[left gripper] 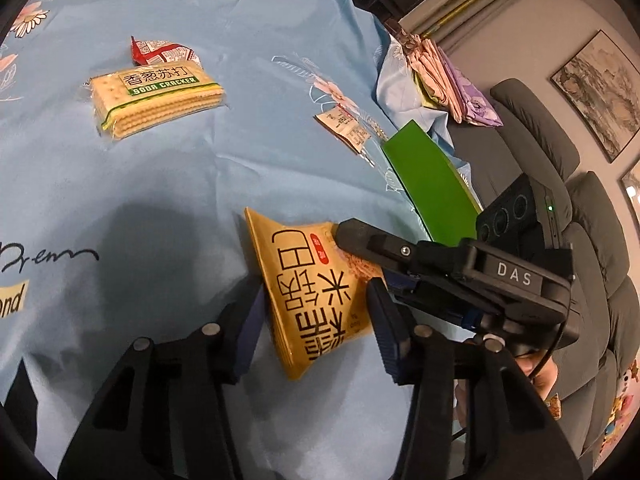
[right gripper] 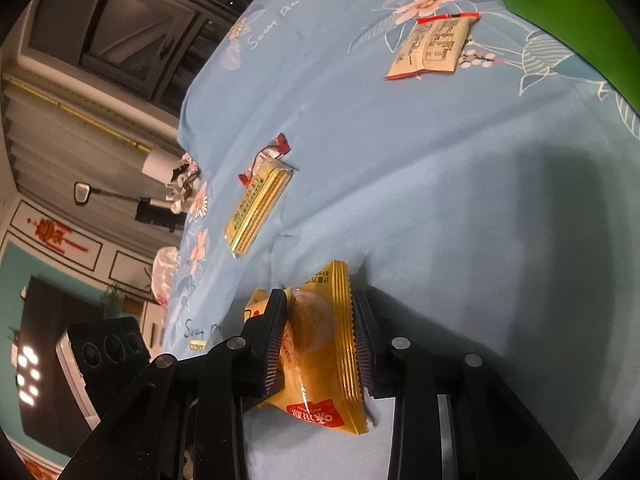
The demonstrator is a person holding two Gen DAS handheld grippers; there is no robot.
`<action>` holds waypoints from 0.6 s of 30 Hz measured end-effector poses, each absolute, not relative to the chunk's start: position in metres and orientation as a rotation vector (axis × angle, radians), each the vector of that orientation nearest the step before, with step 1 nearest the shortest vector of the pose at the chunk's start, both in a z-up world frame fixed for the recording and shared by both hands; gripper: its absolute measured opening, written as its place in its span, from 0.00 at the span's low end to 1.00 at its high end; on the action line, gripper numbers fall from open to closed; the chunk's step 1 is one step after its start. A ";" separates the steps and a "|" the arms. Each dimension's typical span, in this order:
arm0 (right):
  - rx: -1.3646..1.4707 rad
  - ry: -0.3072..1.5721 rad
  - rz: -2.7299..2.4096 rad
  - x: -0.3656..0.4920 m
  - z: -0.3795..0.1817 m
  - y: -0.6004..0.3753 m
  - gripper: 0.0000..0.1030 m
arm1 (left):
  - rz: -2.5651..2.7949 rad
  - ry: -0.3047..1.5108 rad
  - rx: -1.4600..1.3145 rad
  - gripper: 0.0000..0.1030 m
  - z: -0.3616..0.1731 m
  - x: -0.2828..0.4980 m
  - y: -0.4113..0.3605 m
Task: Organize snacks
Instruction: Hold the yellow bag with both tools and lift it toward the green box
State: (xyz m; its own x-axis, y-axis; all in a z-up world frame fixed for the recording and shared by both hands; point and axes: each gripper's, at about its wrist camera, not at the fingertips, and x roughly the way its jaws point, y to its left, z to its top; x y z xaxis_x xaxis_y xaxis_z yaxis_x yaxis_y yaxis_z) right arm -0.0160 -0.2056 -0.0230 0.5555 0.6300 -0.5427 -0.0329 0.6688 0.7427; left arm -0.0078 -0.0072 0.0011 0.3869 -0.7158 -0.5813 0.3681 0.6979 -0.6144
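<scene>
1. The left tool [left gripper: 316,324] sat astride the yellow snack packet [left gripper: 316,292] on the blue surface [left gripper: 180,184], its fingers flanking the near end, a gap showing on the right side.
2. The packet's long axis ran away from that tool.
3. The right tool [right gripper: 320,344] was clamped on the packet's far end, plainly the nearer hold.

A grey padded sofa [left gripper: 560,152] stands right of the claw, folded pastel cloths [left gripper: 448,76] and a framed landscape painting [left gripper: 600,92] beyond.
</scene>
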 end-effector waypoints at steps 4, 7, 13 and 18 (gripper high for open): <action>0.766 0.909 0.440 -0.015 -0.024 -0.208 0.33 | -0.712 0.945 -0.404 0.48 0.003 -0.009 -0.008; 0.736 0.908 0.423 -0.015 -0.021 -0.206 0.33 | -0.714 0.949 -0.399 0.47 0.003 -0.009 -0.007; 0.749 0.919 0.414 -0.012 -0.023 -0.208 0.33 | -0.728 0.962 -0.399 0.43 0.000 -0.010 -0.002; 0.725 0.900 0.399 -0.015 -0.020 -0.204 0.32 | -0.723 0.961 -0.421 0.42 0.000 -0.010 0.001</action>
State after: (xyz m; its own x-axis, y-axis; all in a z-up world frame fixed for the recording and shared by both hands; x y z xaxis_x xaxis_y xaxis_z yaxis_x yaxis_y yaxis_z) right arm -0.0153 -0.2039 -0.0204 0.5727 0.5941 -0.5649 -0.0190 0.6985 0.7154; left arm -0.0105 0.0013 0.0000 0.3691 -0.7192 -0.5886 0.3665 0.6947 -0.6190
